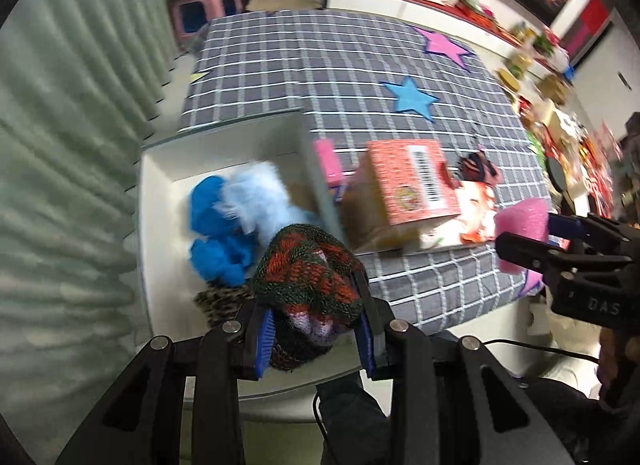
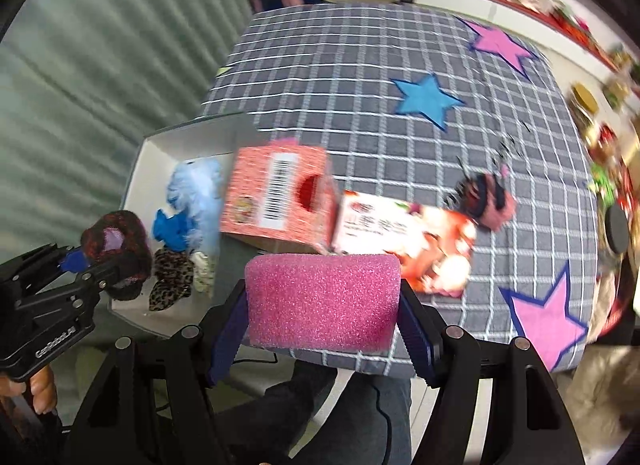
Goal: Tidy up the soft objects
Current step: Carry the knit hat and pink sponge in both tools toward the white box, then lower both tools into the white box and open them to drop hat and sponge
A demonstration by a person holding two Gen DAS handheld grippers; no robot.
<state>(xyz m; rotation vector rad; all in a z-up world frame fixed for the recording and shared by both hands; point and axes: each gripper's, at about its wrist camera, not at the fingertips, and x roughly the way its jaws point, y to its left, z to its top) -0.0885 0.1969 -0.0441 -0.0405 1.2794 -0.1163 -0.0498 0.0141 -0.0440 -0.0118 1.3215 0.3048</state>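
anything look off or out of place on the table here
The red carton sits tipped, one edge raised against the white bin rather than flat on the cloth. A small knit piece lies alone, outside the bin. The left gripper holds a knit hat, the right gripper a pink sponge.

Coarse knitted wool hat (image 1: 308, 269); porous glittery foam sponge (image 2: 322, 301); matt woven checked tablecloth (image 2: 360, 57).

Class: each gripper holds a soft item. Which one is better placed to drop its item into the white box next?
Left. The left gripper holds the knitted hat right over the white box, while the right gripper holds the pink sponge off past the table edge.
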